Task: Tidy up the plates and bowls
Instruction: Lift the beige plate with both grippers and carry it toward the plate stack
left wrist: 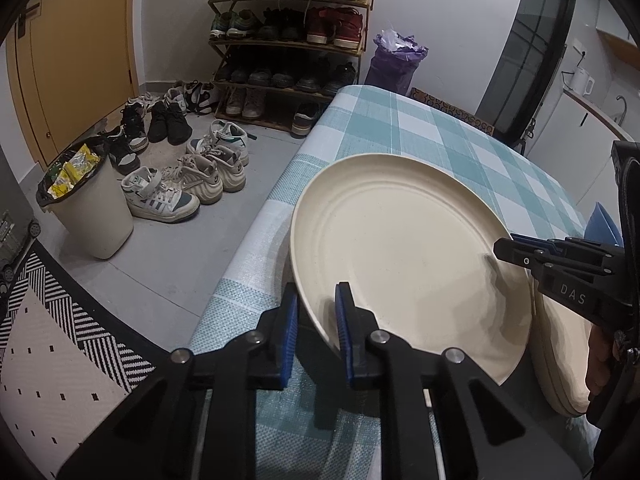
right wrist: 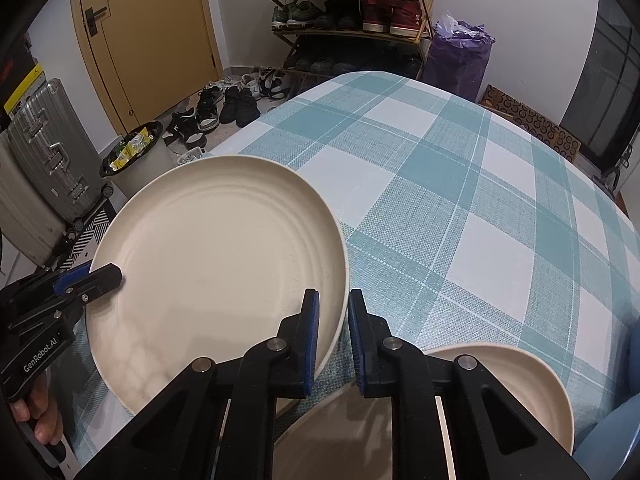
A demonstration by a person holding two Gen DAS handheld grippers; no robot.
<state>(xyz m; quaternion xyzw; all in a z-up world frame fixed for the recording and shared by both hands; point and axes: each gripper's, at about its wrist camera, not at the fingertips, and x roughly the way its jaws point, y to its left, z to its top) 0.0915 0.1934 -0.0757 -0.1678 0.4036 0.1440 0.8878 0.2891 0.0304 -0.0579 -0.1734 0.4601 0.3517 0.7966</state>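
A large cream plate (left wrist: 404, 256) is held tilted above the checked tablecloth, also in the right wrist view (right wrist: 216, 252). My left gripper (left wrist: 318, 336) is shut on its near-left rim and shows in the right wrist view (right wrist: 94, 278). My right gripper (right wrist: 334, 338) is shut on the plate's right rim and shows in the left wrist view (left wrist: 510, 246). A second cream plate (right wrist: 520, 396) lies on the table under my right gripper; it also shows in the left wrist view (left wrist: 568, 364). A blue bowl (left wrist: 602, 224) peeks out at the right.
The teal and white checked table (right wrist: 460, 184) stretches ahead. Beyond its left edge are a bin (left wrist: 86, 208), loose shoes (left wrist: 188, 184), a shoe rack (left wrist: 288, 44), a purple bag (left wrist: 394, 60) and a suitcase (right wrist: 44, 160).
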